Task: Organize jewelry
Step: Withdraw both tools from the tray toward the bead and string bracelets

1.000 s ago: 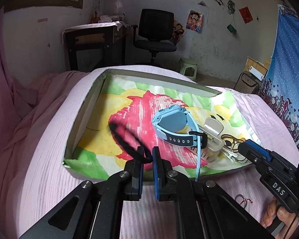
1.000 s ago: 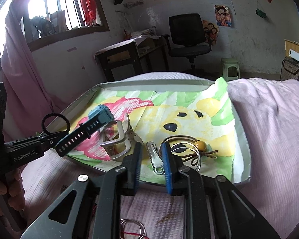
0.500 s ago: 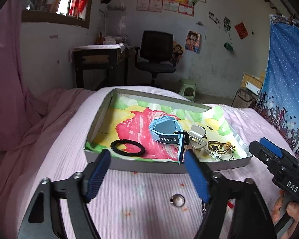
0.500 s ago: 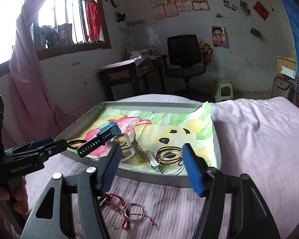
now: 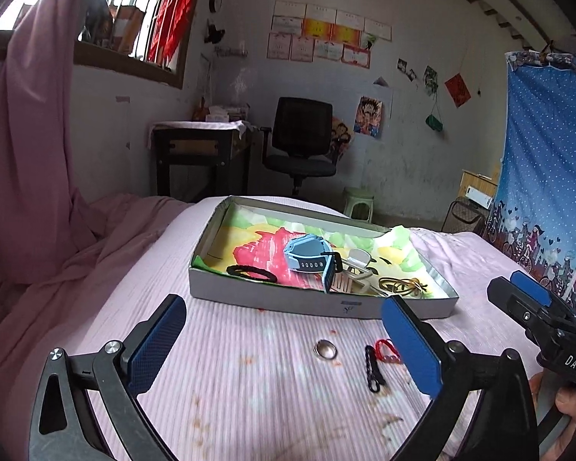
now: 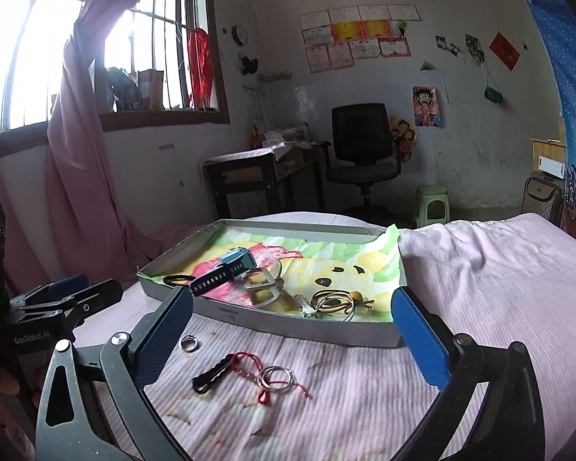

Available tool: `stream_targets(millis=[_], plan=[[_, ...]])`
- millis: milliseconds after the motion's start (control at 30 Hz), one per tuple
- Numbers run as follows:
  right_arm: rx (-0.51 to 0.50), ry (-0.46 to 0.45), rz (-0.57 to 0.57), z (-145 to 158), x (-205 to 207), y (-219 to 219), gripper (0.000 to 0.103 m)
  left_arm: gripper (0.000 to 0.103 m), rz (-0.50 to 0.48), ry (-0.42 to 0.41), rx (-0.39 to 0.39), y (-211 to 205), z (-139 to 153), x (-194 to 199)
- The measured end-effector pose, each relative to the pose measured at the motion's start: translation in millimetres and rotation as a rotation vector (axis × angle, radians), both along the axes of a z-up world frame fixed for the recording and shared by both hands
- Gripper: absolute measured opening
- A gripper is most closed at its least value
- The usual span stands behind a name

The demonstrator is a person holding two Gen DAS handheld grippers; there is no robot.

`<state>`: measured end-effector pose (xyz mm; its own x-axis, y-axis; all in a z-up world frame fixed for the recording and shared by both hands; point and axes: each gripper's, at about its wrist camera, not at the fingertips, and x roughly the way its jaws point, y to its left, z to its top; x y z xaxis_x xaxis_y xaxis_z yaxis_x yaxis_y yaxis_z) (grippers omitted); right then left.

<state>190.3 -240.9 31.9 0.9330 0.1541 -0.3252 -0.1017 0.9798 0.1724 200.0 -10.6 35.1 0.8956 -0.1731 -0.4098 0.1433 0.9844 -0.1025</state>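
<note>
We have just let go on both sides. A second ago our left gripper (image 5: 284, 345) was pinched on the black hair tie (image 5: 252, 273) over the box (image 5: 288, 301), and our right gripper (image 6: 292, 342) was closed down among the bangles; now both sets of tongs stand wide open, hold nothing, and have pulled back to hover over the pink sheet (image 6: 460, 269) in front of the box.

The hair tie now lies inside the box at its front left corner, so we judge that piece delivered. Also in the box: the blue watch (image 5: 309, 258) near the middle, its strap hanging toward the front wall, a cream watch (image 5: 355, 265) just to the right of it, and the gold bangles (image 5: 401, 286) by the front right corner, with a silver clip (image 6: 302, 304) beside them.

What remains lies outside, on the sheet just in front of the box: a silver ring (image 5: 325, 349), a black beaded piece (image 5: 372, 368) tangled with a red cord (image 6: 249, 361), and a pair of thin silver hoops (image 6: 274, 377). We judge these to be the next pickups; small, flat things on soft cloth may slip from the pads.

Readable writing: "DAS" on the right gripper's body in the left view, and "GenRobot.AI" on the left gripper's body in the right view. A small mark on the box's front wall is too small to read, as are the certificates (image 6: 349, 38) on the far wall.
</note>
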Motion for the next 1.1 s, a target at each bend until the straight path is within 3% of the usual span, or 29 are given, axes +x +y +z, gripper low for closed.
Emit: stream_targets(millis=[533,1100], plan=[[-0.014,0.002,-0.012,-11.0,-41.9,-3.1,0.102,0.103,-0.003,-0.005,0.02,-0.2,-12.3,-42.4],[-0.034,0.073,-0.02,-25.7,-49.8,-9.4,0.102,0.103,-0.026,0.116,0.049,-0.8,-30.6,-42.0]])
